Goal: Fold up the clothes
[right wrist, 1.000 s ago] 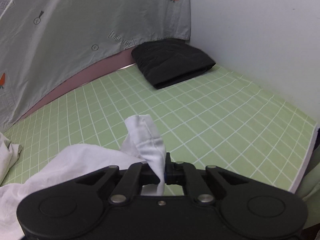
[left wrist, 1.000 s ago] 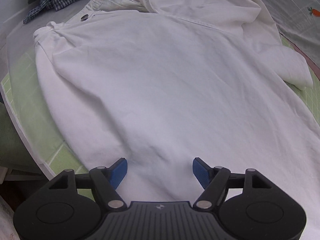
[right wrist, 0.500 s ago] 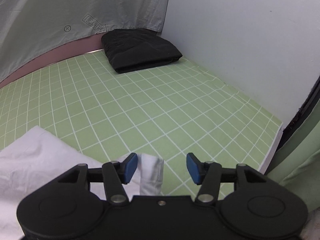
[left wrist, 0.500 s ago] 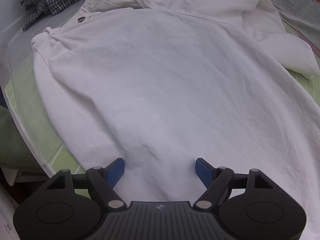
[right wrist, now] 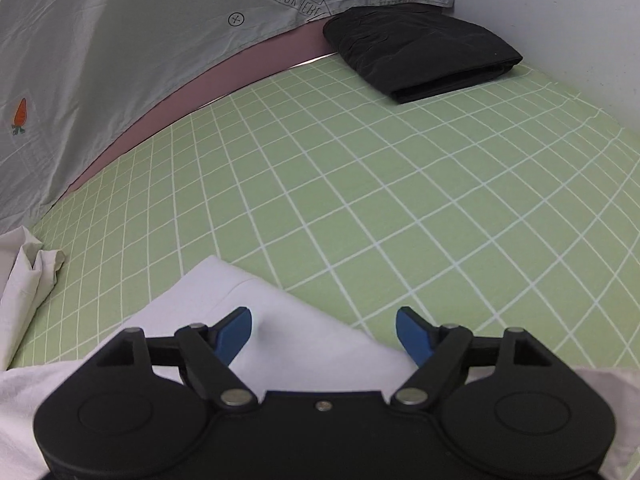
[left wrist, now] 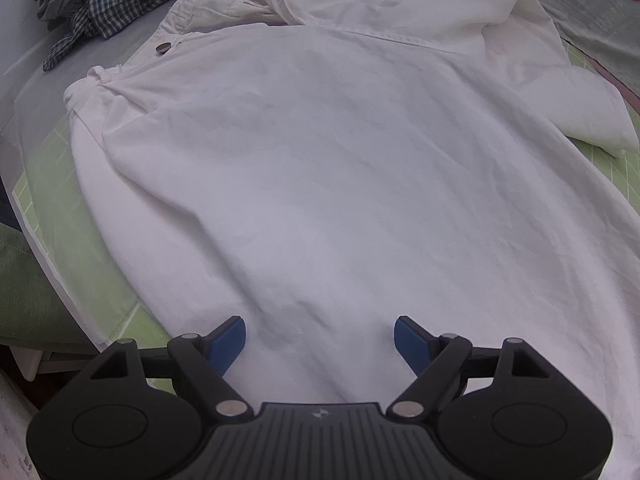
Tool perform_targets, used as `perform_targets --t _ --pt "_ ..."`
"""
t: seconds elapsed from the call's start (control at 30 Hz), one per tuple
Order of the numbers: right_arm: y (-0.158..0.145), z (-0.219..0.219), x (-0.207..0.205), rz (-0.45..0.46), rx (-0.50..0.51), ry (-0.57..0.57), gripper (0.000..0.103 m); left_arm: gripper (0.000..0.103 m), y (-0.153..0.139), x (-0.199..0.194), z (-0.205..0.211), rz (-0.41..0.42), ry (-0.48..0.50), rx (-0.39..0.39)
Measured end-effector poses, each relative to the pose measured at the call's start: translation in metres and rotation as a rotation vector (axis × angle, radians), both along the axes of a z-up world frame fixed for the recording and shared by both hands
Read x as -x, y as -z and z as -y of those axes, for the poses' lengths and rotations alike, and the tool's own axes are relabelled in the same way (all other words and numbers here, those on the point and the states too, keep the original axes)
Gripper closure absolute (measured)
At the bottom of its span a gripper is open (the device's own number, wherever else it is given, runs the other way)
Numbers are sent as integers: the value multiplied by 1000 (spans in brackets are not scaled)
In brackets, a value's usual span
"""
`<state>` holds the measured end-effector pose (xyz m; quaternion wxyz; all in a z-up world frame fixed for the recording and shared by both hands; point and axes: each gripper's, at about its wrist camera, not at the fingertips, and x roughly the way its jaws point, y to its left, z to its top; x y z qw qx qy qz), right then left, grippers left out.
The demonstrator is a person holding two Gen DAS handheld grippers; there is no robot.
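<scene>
A white shirt lies spread over the green checked mat, collar and a dark button at the far end. My left gripper hovers over its near hem, jaws opening, blue pads apart with cloth under them but not pinched. In the right wrist view a corner of the same white shirt lies flat on the mat. My right gripper stands just above that corner, jaws opening, and the pads do not press on the cloth.
A folded black garment lies at the mat's far end by the white wall. A grey printed sheet hangs along the far side. A pile of checked and grey clothes sits beyond the collar. The mat's edge drops off at left.
My right gripper let go of the white shirt corner it pinched, and the corner now lies flat on the mat. The right gripper sank closer to the cloth. The left gripper opened slightly wider.
</scene>
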<state>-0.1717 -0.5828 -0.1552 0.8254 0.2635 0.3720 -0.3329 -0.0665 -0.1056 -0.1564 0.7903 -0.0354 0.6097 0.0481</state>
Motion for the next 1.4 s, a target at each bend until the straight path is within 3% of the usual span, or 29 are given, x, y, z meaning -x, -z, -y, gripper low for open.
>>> perform_targets --t 0.27,0.33,0.37,0.4,0.5,0.7,0.93,1.03,1.13,1.27,1.33,1.4 --pt "16 -7 -21 -72 7 -64 21 21 -1 -10 -3 5 75 12" --pt "14 -13 -19 -62 21 -84 42 21 -1 -12 -6 2 87 18" --pt "11 -18 -17 -59 31 -86 69 21 -1 -14 -8 1 95 19" --pt "8 -23 -16 -56 41 -89 80 21 0 -16 -10 -1 102 21" --pt "-4 -45 -6 -35 93 -81 93 21 0 -21 -16 -6 124 25" --pt "-17 -120 5 -100 264 -169 96 21 3 -22 -18 -19 183 22" --pt "7 -194 -2 -261 440 -342 94 20 9 -20 -13 -40 234 2" --pt "-7 -179 -1 -225 367 -317 92 19 8 -20 -10 -41 235 1" --pt "-28 -156 11 -113 273 -223 80 19 7 -18 -8 -44 225 2" --pt "-58 -125 29 0 264 -94 74 19 8 -15 -7 -47 201 3" --pt "-64 -103 35 15 258 -39 72 19 8 -13 -6 -46 190 1" --pt "-61 -81 35 -34 275 -5 72 19 8 -11 -4 -43 182 -4"
